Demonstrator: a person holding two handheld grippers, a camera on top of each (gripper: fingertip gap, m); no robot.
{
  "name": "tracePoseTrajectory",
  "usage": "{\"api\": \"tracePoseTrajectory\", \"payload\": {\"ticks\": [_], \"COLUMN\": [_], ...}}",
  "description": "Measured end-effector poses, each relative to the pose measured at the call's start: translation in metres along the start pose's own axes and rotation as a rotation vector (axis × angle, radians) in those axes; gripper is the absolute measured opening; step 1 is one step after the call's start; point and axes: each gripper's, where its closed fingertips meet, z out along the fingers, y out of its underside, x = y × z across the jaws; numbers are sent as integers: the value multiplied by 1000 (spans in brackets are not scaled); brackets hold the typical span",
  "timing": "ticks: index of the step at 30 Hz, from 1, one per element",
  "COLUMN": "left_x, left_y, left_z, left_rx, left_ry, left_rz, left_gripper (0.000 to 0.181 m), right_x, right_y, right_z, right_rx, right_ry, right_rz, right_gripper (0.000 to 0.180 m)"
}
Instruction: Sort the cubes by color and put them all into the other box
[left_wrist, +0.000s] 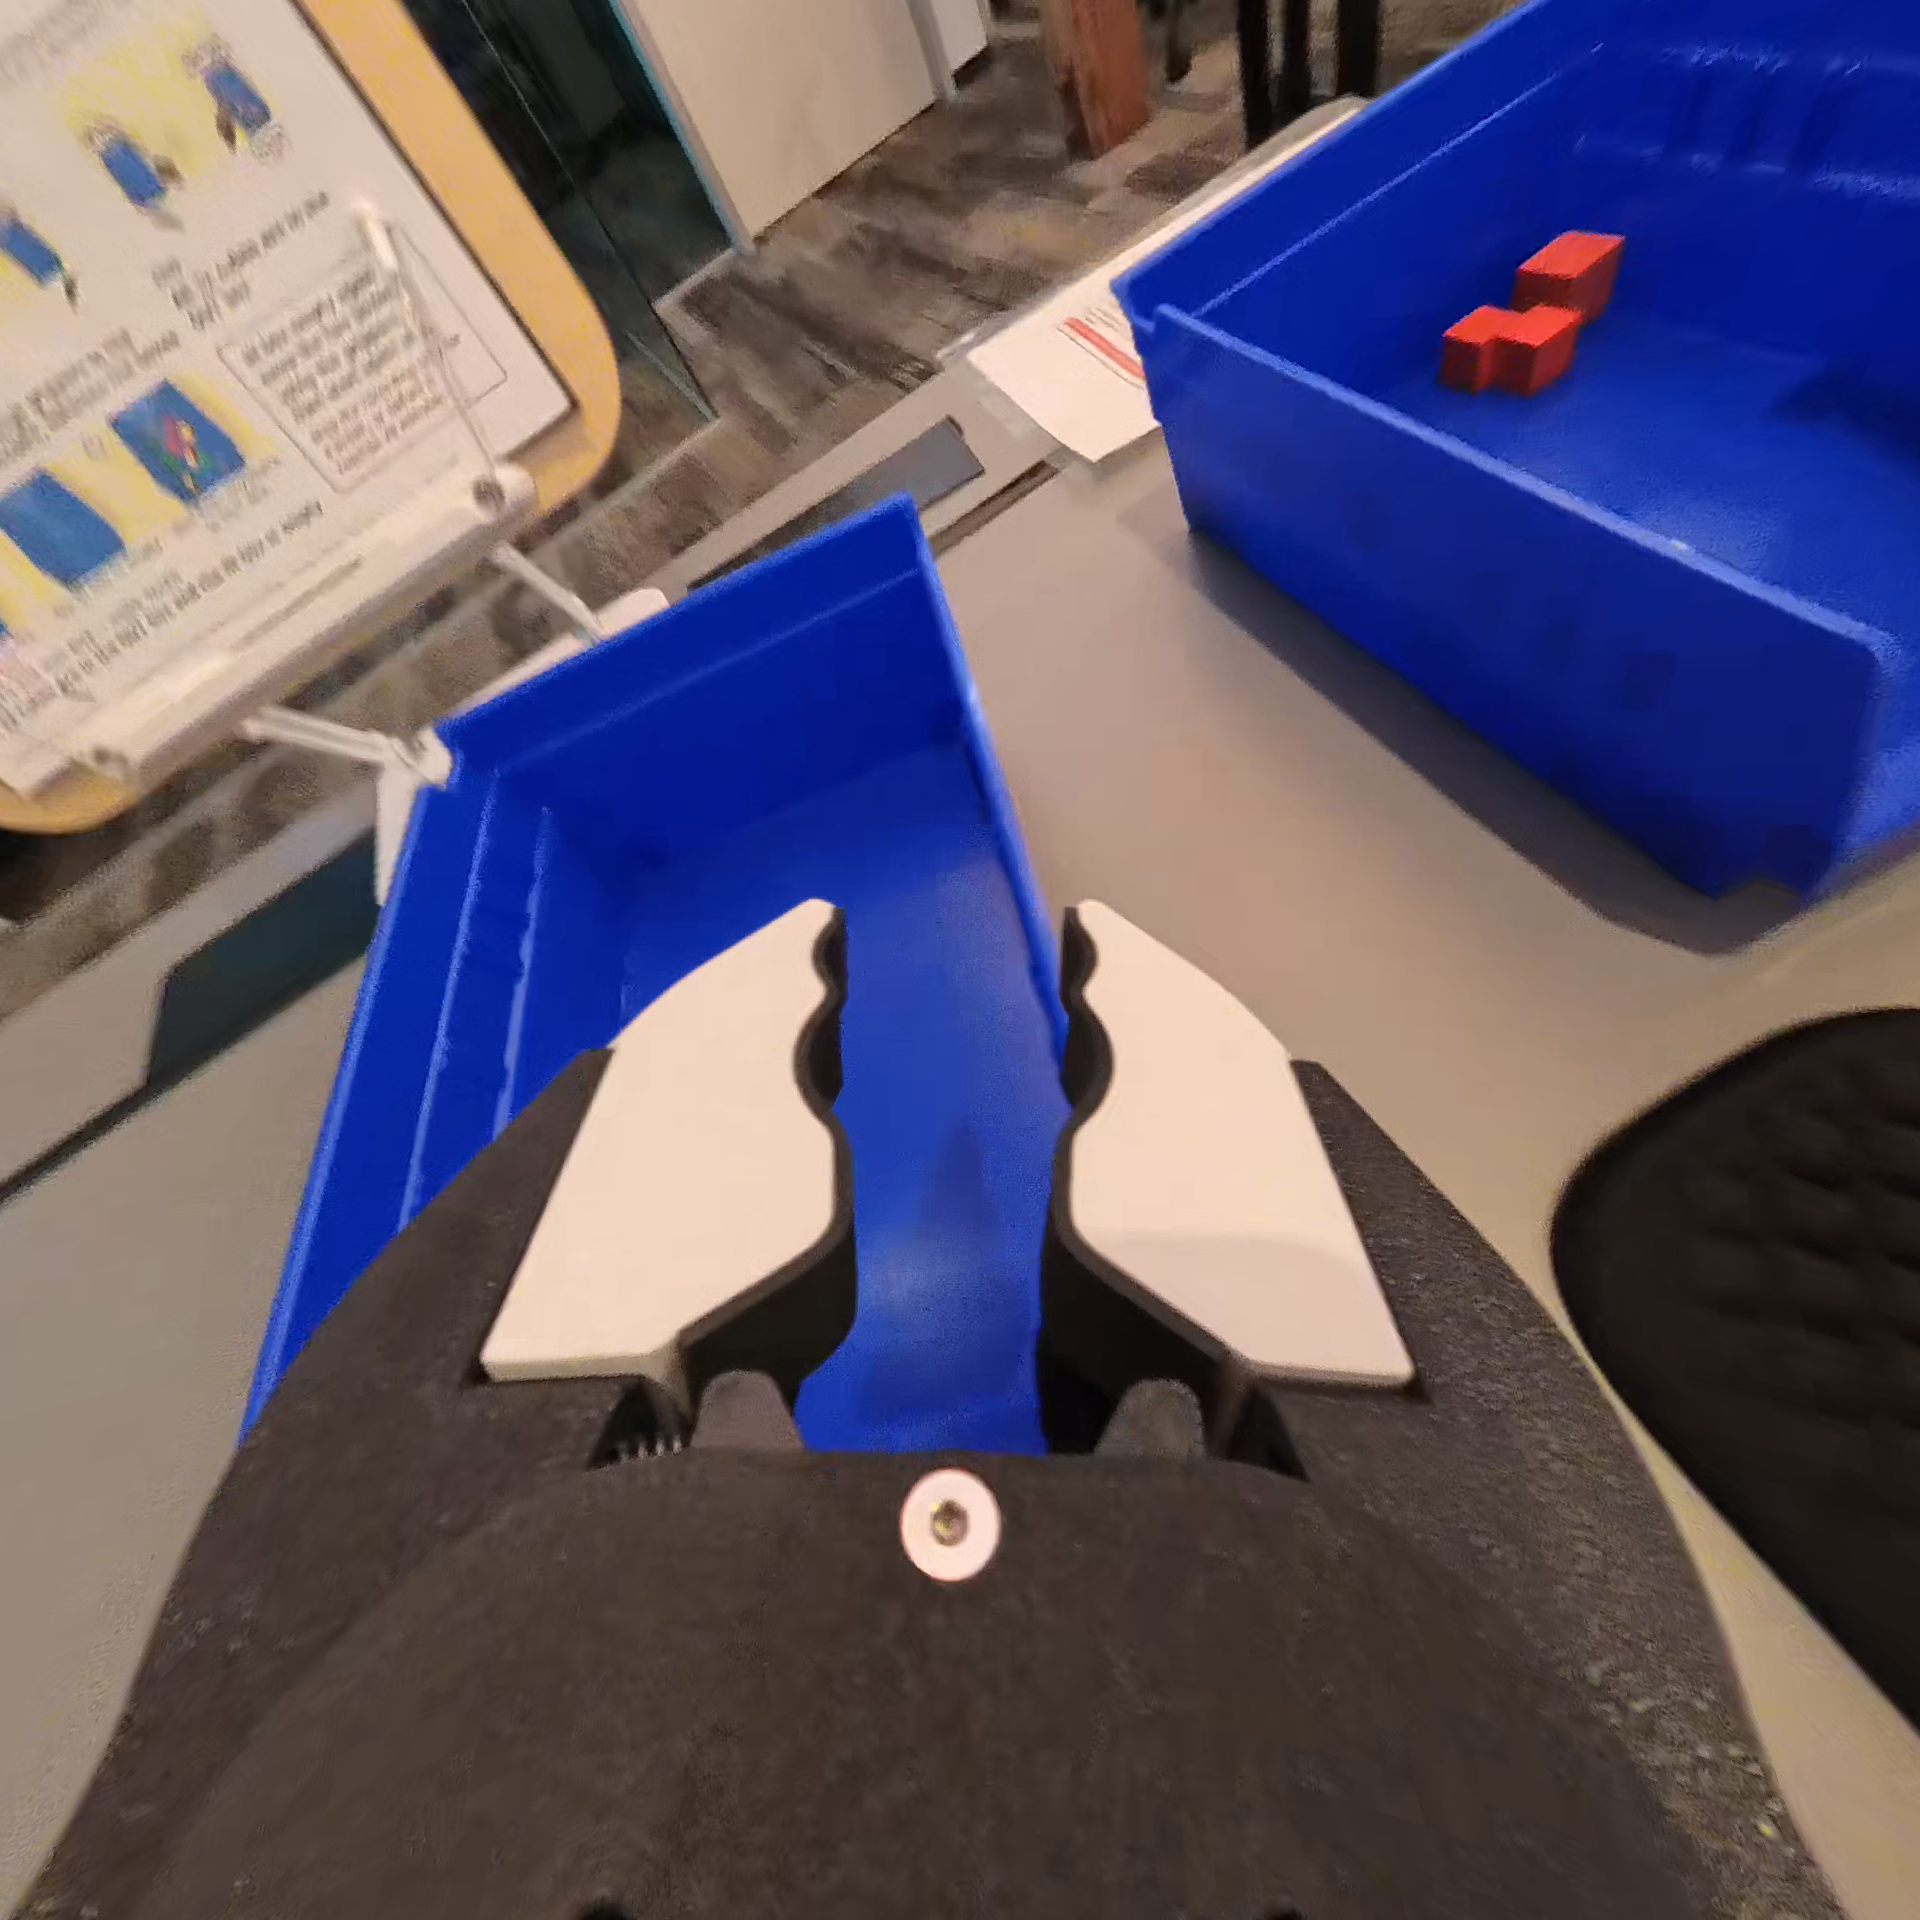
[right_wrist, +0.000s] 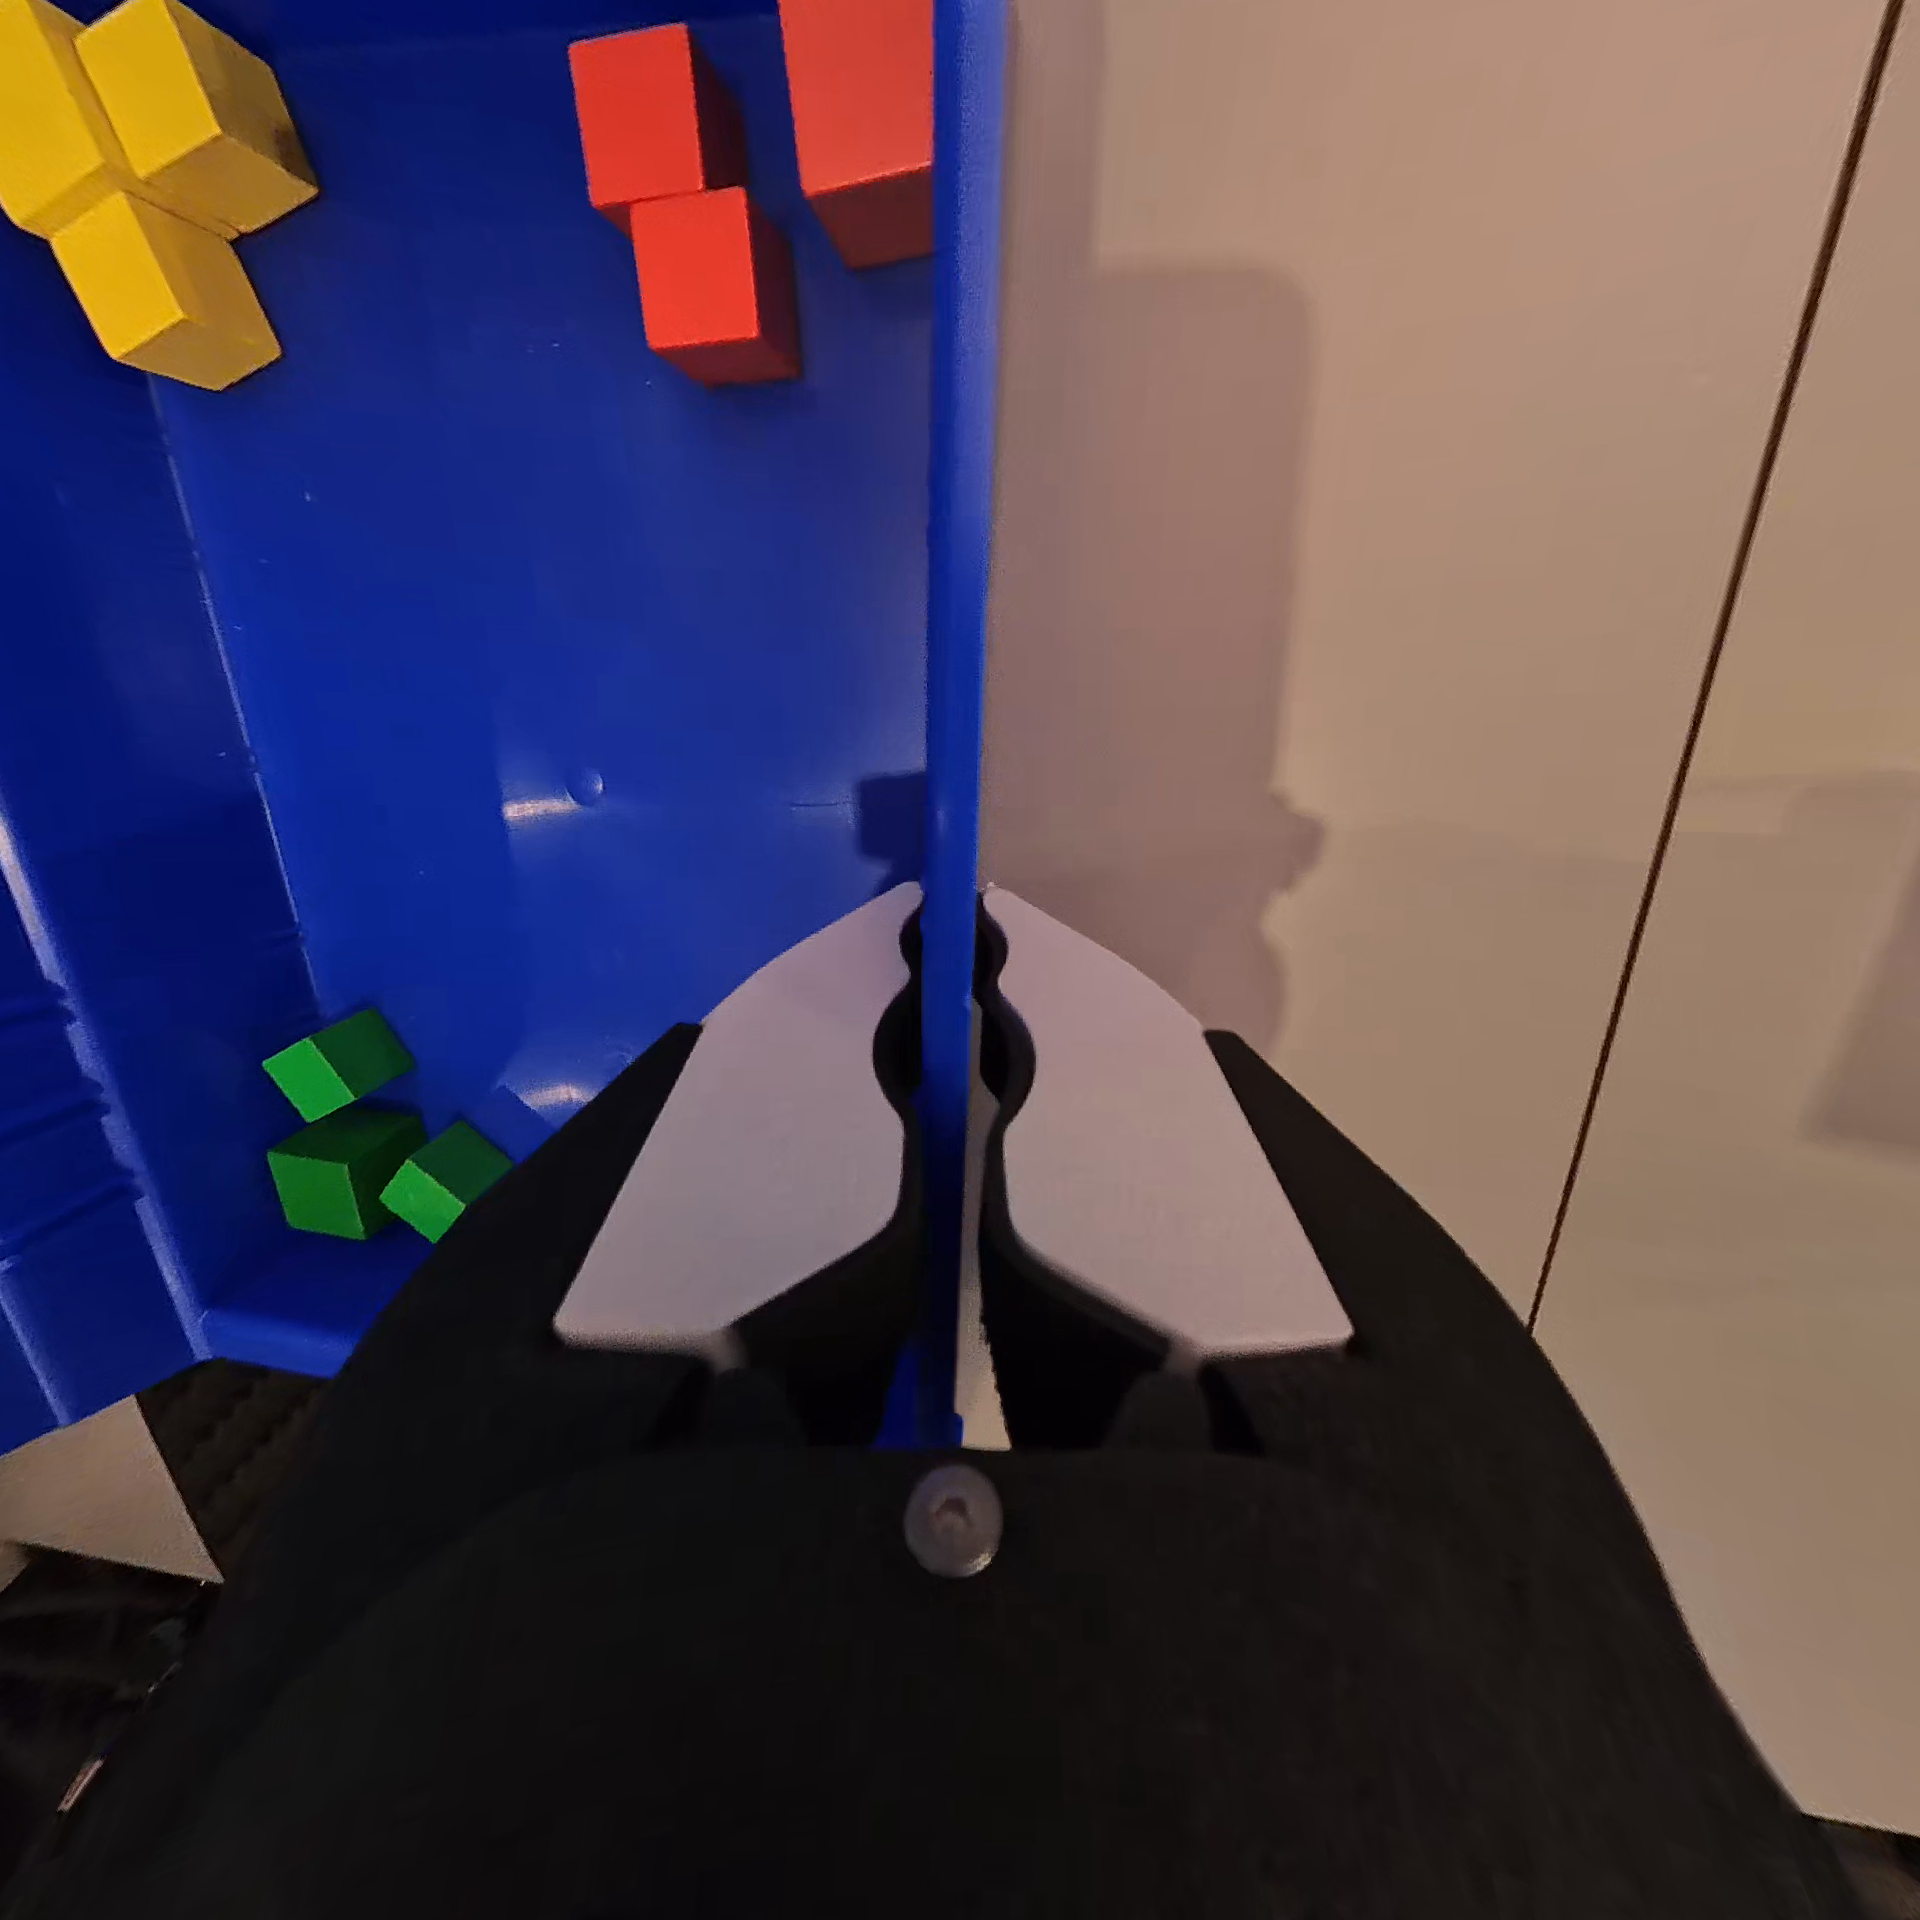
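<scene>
Two blue boxes stand apart on the grey table: the near box lies under the left gripper, whose jaws are spread and hold nothing. The right gripper is clenched on the wall of the other box, which holds three red cubes, three yellow cubes and three green cubes, grouped by colour.

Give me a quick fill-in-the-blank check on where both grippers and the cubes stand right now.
1. The right gripper is shut on the ____ of the blue box.
2. The cubes lying nearest the right gripper, the green cubes, number ____.
3. The left gripper hovers open over a narrow blue box that holds ____ cubes.
4. In the left wrist view, the only cubes showing in the far box are the ____ ones.

Missing words: wall; three; no; red
</scene>
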Motion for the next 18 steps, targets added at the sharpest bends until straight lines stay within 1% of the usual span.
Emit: {"api": "tracePoseTrajectory", "payload": {"ticks": [3, 5, 7, 9, 13, 18], "left_x": [-29, -52, -78, -111, -179, -250], "left_y": [30, 57, 85, 115, 179, 234], "left_z": [-35, -59, -81, -102, -143, -199], "left_rx": [-25, -44, -64, -92, -200, -248], "left_ry": [63, 81, 61, -21, -234, -400], "left_rz": [-93, -153, -190, -187, -155, -210], "left_gripper": [33, 35, 35, 35, 35, 33], "right_x": [0, -1, -1, -4, -10, -21], "right_y": [0, 1, 1, 3, 10, 21], "right_z": [0, 0, 0, -1, -7, -30], "right_rx": [1, -1, -4, -12, -33, -50], "right_ry": [-35, -43, -51, -67, -77, -103], "right_rz": [17, 22, 34, 52, 85, 140], "right_gripper": [5, 5, 5, 5, 5, 5]}}
